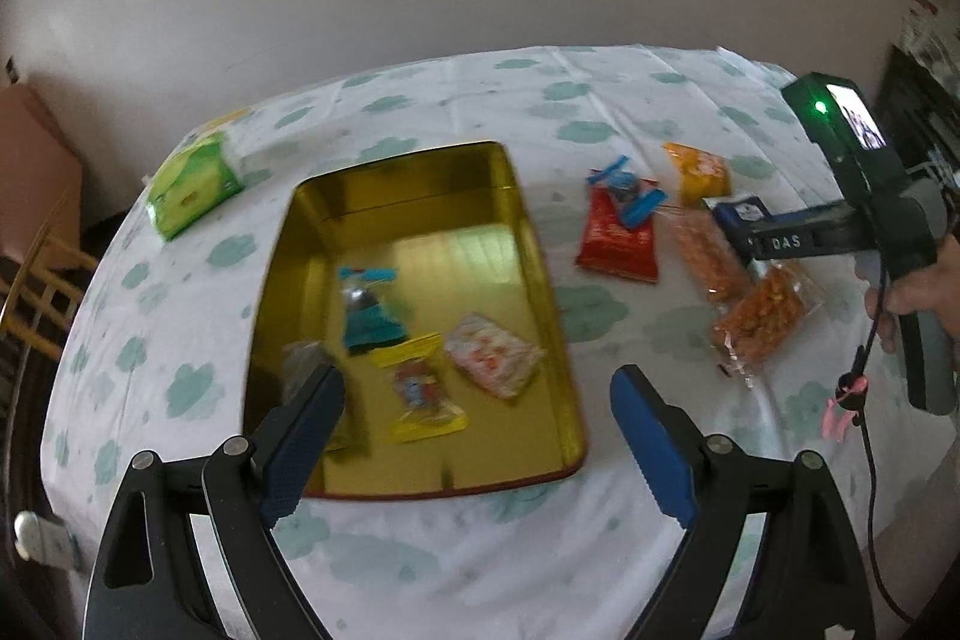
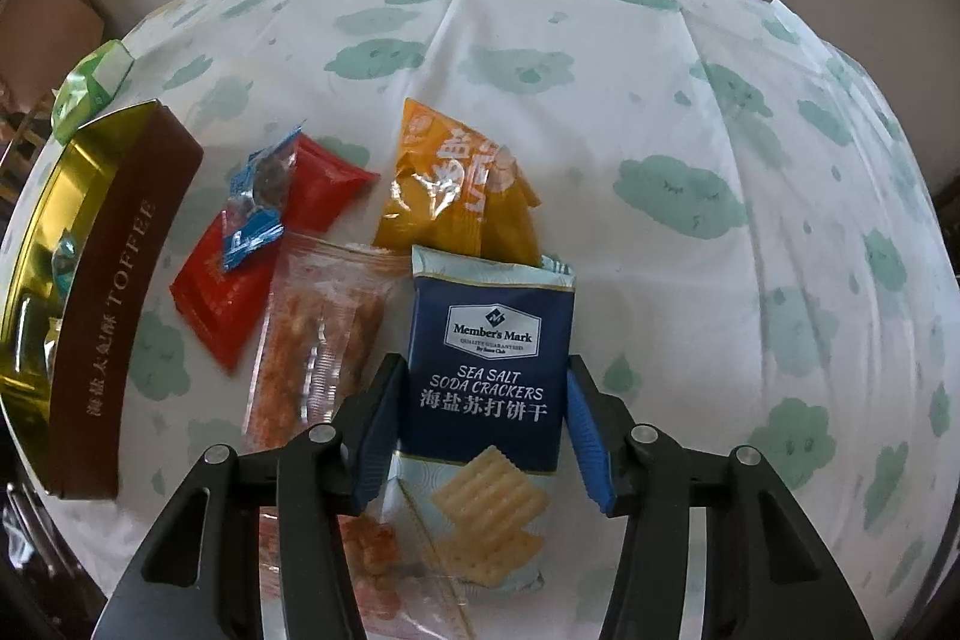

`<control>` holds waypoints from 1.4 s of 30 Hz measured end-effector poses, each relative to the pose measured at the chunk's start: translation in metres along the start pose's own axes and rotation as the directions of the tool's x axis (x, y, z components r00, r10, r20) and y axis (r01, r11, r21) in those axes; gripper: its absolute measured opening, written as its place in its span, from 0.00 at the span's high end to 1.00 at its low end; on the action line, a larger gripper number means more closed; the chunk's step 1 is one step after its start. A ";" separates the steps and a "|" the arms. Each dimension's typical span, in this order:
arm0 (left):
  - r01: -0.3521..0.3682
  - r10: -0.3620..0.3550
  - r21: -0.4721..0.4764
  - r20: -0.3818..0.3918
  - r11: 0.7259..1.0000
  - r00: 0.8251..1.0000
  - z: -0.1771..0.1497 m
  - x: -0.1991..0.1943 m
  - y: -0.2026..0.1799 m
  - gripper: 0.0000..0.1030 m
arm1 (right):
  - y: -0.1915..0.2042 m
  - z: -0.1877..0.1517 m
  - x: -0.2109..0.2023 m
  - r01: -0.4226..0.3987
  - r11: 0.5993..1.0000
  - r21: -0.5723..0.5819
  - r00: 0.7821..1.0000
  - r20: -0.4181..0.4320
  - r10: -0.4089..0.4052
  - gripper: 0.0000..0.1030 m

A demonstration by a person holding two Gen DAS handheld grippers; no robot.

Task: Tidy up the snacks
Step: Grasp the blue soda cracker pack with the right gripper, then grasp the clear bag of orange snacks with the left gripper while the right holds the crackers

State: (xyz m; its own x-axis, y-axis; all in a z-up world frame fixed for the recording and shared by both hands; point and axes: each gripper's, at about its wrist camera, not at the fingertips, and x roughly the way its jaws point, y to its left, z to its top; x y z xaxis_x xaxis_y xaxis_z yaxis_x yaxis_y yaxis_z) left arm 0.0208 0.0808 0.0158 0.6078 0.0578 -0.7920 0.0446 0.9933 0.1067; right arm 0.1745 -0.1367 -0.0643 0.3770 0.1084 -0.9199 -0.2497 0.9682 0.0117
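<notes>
A gold tin (image 1: pixel 540 244) on the table holds several small snack packets, among them a teal one (image 1: pixel 369 322) and a yellow one (image 1: pixel 420 394). My left gripper (image 1: pixel 474 436) hangs open and empty above the tin's near edge. My right gripper (image 2: pixel 480 424) is shut on a blue soda cracker packet (image 2: pixel 486 370); it also shows in the left wrist view (image 1: pixel 741 214). Beside it lie a red packet (image 2: pixel 240 280), a blue candy (image 2: pixel 258 202), an orange packet (image 2: pixel 456 184) and clear bags of orange snacks (image 2: pixel 318 334).
The tin's brown side (image 2: pixel 120 304) reads TOFFEE at the left of the right wrist view. A green pack (image 1: pixel 192 184) lies at the table's far left. A cloud-print cloth (image 2: pixel 660 130) covers the table. A wooden chair (image 1: pixel 36 292) stands to the left.
</notes>
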 end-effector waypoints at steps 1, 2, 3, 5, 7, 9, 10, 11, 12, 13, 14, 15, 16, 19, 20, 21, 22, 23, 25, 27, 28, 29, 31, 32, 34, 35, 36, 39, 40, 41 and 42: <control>0.007 -0.007 0.013 -0.001 1.000 1.000 0.002 0.002 -0.004 0.15 | -0.005 0.001 0.000 0.008 1.000 -0.001 1.000 0.006 -0.008 0.49; 0.019 -0.019 0.030 -0.002 0.999 1.000 0.004 0.004 -0.011 0.15 | -0.009 0.001 0.000 0.016 1.000 0.001 1.000 0.011 -0.016 0.49; 0.025 -0.025 0.039 -0.001 0.999 1.000 0.004 0.004 -0.015 0.15 | -0.016 0.000 0.000 0.025 1.000 0.006 1.000 0.016 -0.025 0.50; 0.042 -0.042 0.071 0.001 0.997 0.999 0.007 0.008 -0.028 0.15 | -0.033 -0.002 0.000 0.033 0.999 0.035 0.999 0.022 -0.034 0.50; 0.054 -0.055 0.106 0.002 0.993 0.999 0.010 0.010 -0.040 0.15 | -0.049 -0.006 -0.002 0.042 0.998 0.053 0.999 0.030 -0.044 0.50; 0.081 -0.082 0.146 -0.001 0.986 0.997 0.012 0.014 -0.055 0.15 | -0.064 -0.014 -0.005 0.058 0.996 0.068 0.997 0.042 -0.061 0.49; 0.094 -0.095 0.164 -0.004 0.982 0.996 0.014 0.017 -0.061 0.15 | -0.070 -0.018 -0.007 0.059 0.995 0.075 0.997 0.046 -0.062 0.49; 0.100 -0.101 0.174 -0.006 0.980 0.995 0.015 0.018 -0.065 0.15 | -0.075 -0.024 -0.009 0.061 0.995 0.082 0.997 0.051 -0.065 0.50; 0.112 -0.113 0.189 -0.006 0.976 0.994 0.016 0.021 -0.071 0.15 | -0.079 -0.029 -0.011 0.071 0.994 0.086 0.995 0.061 -0.076 0.50; 0.122 -0.123 0.200 -0.008 0.972 0.992 0.016 0.024 -0.076 0.15 | -0.084 -0.036 -0.014 0.074 0.993 0.093 0.994 0.071 -0.081 0.50; 0.131 -0.130 0.212 -0.018 0.969 0.991 0.017 0.027 -0.082 0.15 | -0.088 -0.042 -0.016 0.073 0.992 0.103 0.994 0.079 -0.081 0.50; 0.140 -0.137 0.222 -0.026 0.965 0.990 0.018 0.031 -0.088 0.15 | -0.092 -0.049 -0.019 0.082 0.990 0.113 0.992 0.089 -0.092 0.50; 0.152 -0.149 0.237 -0.030 0.960 0.988 0.018 0.034 -0.094 0.15 | -0.095 -0.054 -0.021 0.085 0.989 0.120 0.991 0.097 -0.097 0.50; 0.172 -0.169 0.277 -0.036 0.945 0.985 0.018 0.039 -0.111 0.15 | -0.104 -0.073 -0.028 0.094 0.986 0.138 0.985 0.133 -0.112 0.50; 0.181 -0.178 0.290 -0.036 0.940 0.983 0.017 0.041 -0.115 0.15 | -0.107 -0.078 -0.030 0.096 0.985 0.142 0.983 0.143 -0.116 0.50; 0.187 -0.184 0.300 -0.037 0.936 0.982 0.017 0.042 -0.119 0.15 | -0.110 -0.085 -0.033 0.099 0.984 0.151 0.980 0.154 -0.122 0.50; 0.191 -0.189 0.311 -0.038 0.931 0.981 0.017 0.044 -0.123 0.15 | -0.113 -0.089 -0.034 0.102 0.983 0.155 0.979 0.161 -0.127 0.50; 0.193 -0.191 0.325 -0.040 0.926 0.981 0.017 0.047 -0.129 0.15 | -0.116 -0.094 -0.036 0.105 0.981 0.160 0.976 0.171 -0.132 0.50; 0.198 -0.194 0.340 -0.047 0.919 0.980 0.016 0.051 -0.134 0.15 | -0.119 -0.102 -0.039 0.107 0.982 0.156 0.973 0.188 -0.135 0.50; 0.204 -0.196 0.353 -0.057 0.913 0.979 0.017 0.056 -0.140 0.15 | -0.122 -0.108 -0.041 0.106 0.981 0.163 0.971 0.196 -0.137 0.50; 0.213 -0.204 0.361 -0.063 0.908 0.977 0.017 0.058 -0.143 0.15 | -0.122 -0.110 -0.042 0.107 0.981 0.164 0.970 0.199 -0.139 0.50; 0.218 -0.209 0.367 -0.066 0.904 0.976 0.017 0.059 -0.145 0.15 | -0.122 -0.111 -0.043 0.107 0.981 0.163 0.969 0.205 -0.140 0.50; 0.223 -0.211 0.378 -0.073 0.898 0.975 0.018 0.063 -0.150 0.15 | -0.122 -0.113 -0.043 0.107 0.980 0.168 0.966 0.215 -0.142 0.50; 0.227 -0.213 0.384 -0.080 0.895 0.974 0.018 0.065 -0.152 0.15 | -0.122 -0.114 -0.043 0.108 0.979 0.170 0.965 0.220 -0.144 0.50; 0.223 -0.207 0.388 -0.084 0.894 0.975 0.018 0.067 -0.155 0.15 | -0.123 -0.117 -0.044 0.107 0.979 0.173 0.962 0.231 -0.146 0.50; 0.228 -0.209 0.393 -0.090 0.891 0.974 0.018 0.069 -0.157 0.15 | -0.122 -0.118 -0.044 0.107 0.979 0.174 0.960 0.239 -0.147 0.50; 0.230 -0.211 0.396 -0.092 0.889 0.973 0.018 0.069 -0.157 0.15 | -0.122 -0.119 -0.044 0.107 0.979 0.174 0.958 0.247 -0.149 0.50; 0.233 -0.207 0.401 -0.108 0.886 0.972 0.017 0.074 -0.161 0.15 | -0.122 -0.122 -0.044 0.106 0.978 0.178 0.954 0.261 -0.150 0.50; 0.237 -0.209 0.399 -0.113 0.886 0.971 0.017 0.076 -0.162 0.15 | -0.121 -0.123 -0.044 0.106 0.978 0.178 0.952 0.267 -0.152 0.49; 0.241 -0.211 0.396 -0.117 0.886 0.970 0.017 0.076 -0.162 0.16 | -0.121 -0.124 -0.044 0.105 0.978 0.179 0.950 0.272 -0.152 0.49; 0.247 -0.215 0.395 -0.124 0.885 0.969 0.017 0.077 -0.163 0.21 | -0.121 -0.124 -0.044 0.104 0.978 0.180 0.950 0.273 -0.152 0.49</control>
State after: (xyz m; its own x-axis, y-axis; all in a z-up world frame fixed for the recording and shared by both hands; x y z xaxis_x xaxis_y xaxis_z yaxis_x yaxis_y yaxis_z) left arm 0.0743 -0.0788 -0.0526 0.4809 -0.1448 -0.8647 0.5025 0.8537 0.1365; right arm 0.0778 -0.2866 -0.0734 0.6394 0.0177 -0.7686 -0.0447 0.9989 -0.0142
